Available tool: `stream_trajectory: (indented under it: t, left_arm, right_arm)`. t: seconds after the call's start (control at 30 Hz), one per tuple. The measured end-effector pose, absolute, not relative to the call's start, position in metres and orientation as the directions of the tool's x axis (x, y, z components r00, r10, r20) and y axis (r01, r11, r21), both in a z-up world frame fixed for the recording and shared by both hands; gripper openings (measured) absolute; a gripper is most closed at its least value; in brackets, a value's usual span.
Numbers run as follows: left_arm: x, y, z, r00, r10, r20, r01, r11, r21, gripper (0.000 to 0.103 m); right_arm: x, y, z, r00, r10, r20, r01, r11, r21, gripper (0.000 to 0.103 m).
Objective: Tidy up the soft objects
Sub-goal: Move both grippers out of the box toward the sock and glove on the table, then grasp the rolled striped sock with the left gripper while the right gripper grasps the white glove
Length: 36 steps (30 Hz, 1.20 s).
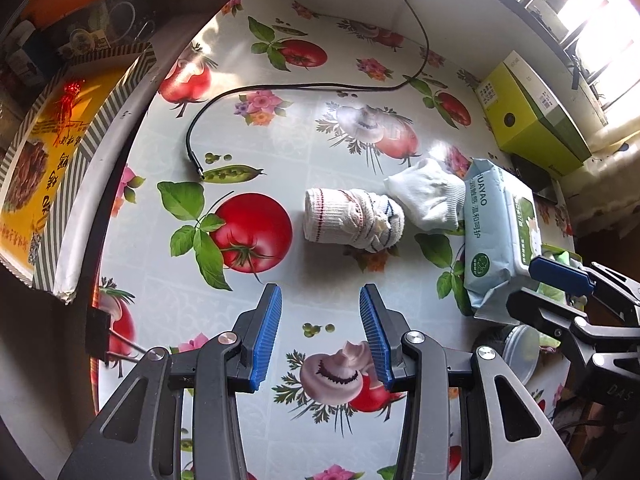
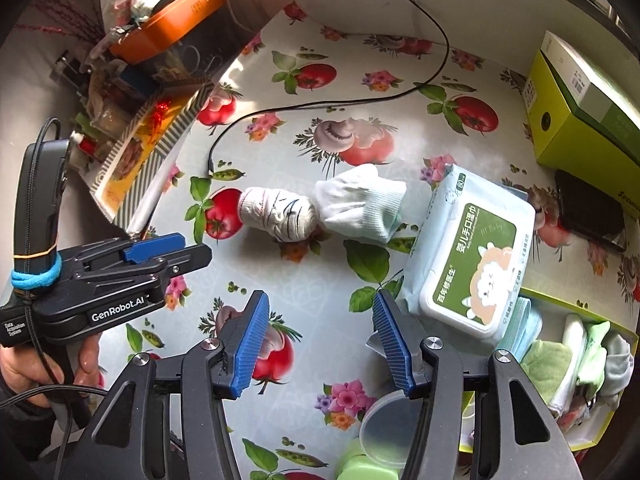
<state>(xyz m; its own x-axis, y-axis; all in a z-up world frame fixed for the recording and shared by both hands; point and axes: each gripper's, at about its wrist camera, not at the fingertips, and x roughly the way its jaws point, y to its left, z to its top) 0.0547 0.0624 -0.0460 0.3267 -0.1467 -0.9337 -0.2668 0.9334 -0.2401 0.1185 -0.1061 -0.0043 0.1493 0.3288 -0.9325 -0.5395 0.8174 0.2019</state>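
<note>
Socks first: the left tool (image 1: pixel 320 336) hangs wide and empty over the worktop (image 1: pixel 280 128), just short of the striped sock roll (image 1: pixel 352 218). I'd close across its middle. The white sock bundle (image 1: pixel 430 200) touches it; the right tool (image 2: pixel 316 344), also wide, hovers beside the box of folded cloths (image 2: pixel 576 364).

Partly hidden and cut-off things

The wipes pack (image 2: pixel 468 256) covered part of the box of cloths (image 2: pixel 576 364); the clear lid (image 2: pixel 386 432) sat behind a finger; the green carton (image 2: pixel 580 120) was cropped.
</note>
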Motion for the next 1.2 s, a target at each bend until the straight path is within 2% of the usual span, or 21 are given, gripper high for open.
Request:
stream_trajectory:
  t: [0.5,1.0,1.03,1.1,1.2]
  left_arm:
    - [0.061,0.082,-0.068,0.302,-0.160,-0.940,-0.328,0.908,-0.260,0.042]
    - [0.087,0.095,-0.075,0.330,-0.220,-0.918,-0.374,0.862,-0.341,0.042]
    - [0.090,0.095,-0.075,0.331,-0.224,-0.916,-0.375,0.860,-0.346,0.042]
    - [0.095,0.093,-0.075,0.334,-0.233,-0.913,-0.371,0.858,-0.355,0.042]
    - [0.101,0.091,-0.075,0.339,-0.247,-0.908,-0.366,0.854,-0.369,0.042]
  right_arm:
    - [0.184,-0.075,-0.046,0.116,0.226,-0.967,-0.525,0.840,0.133,0.060]
    - [0.218,-0.048,-0.085,0.057,0.165,-0.985,-0.520,0.847,0.112,0.062]
    - [0.217,-0.047,-0.085,0.066,0.158,-0.985,-0.528,0.843,0.100,0.060]
    - [0.216,-0.047,-0.085,0.082,0.146,-0.986,-0.539,0.839,0.079,0.041]
    - [0.215,-0.049,-0.080,0.092,0.158,-0.983,-0.554,0.829,0.081,0.024]
